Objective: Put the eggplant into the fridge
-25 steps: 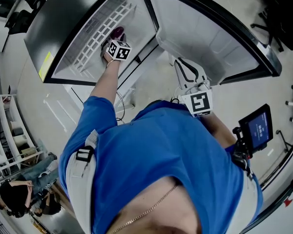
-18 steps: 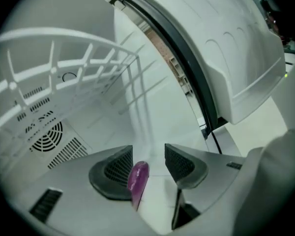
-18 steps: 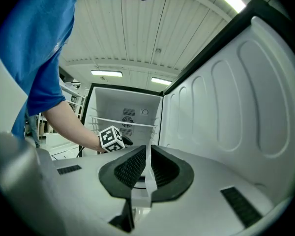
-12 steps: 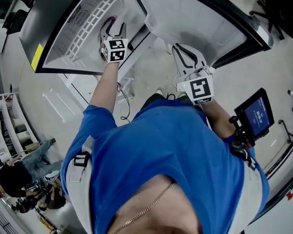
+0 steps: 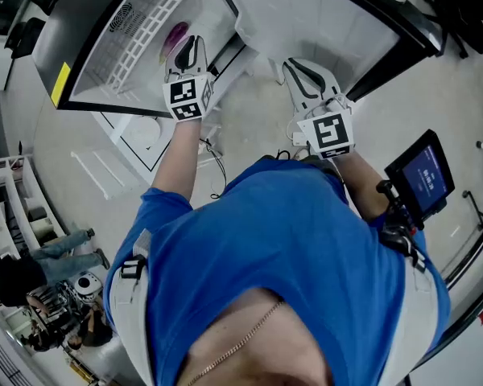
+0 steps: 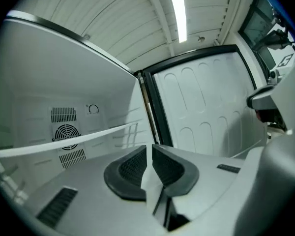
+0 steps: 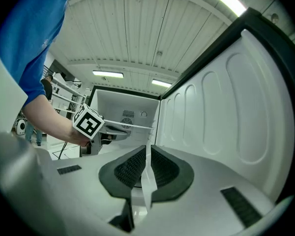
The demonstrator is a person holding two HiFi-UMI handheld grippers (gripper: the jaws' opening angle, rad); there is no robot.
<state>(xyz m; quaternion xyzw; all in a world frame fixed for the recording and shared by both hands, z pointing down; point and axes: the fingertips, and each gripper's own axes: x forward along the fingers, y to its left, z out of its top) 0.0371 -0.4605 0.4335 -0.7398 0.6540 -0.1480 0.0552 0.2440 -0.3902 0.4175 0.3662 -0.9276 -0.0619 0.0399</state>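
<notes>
A purple eggplant [image 5: 175, 34] lies on the white wire shelf inside the open fridge [image 5: 105, 107]. My left gripper [image 5: 189, 51] sits just in front of it, at the fridge opening, apart from the eggplant. Its jaws have just been closing and now stand shut with nothing between them [image 6: 149, 151]. My right gripper [image 5: 306, 75] hangs shut and empty beside the fridge door [image 5: 338, 6], its jaws pointing along the door's inner panel [image 7: 147, 154]. The right gripper view shows the left gripper's marker cube [image 7: 88, 122] before the fridge. The eggplant is hidden in both gripper views.
A white shelf rail [image 6: 64, 141] and a fan vent [image 6: 66, 132] line the fridge's inside. A small monitor on a stand [image 5: 425, 185] is at my right. White racks [image 5: 4, 207] and people [image 5: 16, 280] are at the lower left. A cable [image 5: 217, 159] lies on the floor.
My left gripper has drawn back out of the fridge, leaving the eggplant on the shelf, and its jaws have closed. The right gripper has hardly moved.
</notes>
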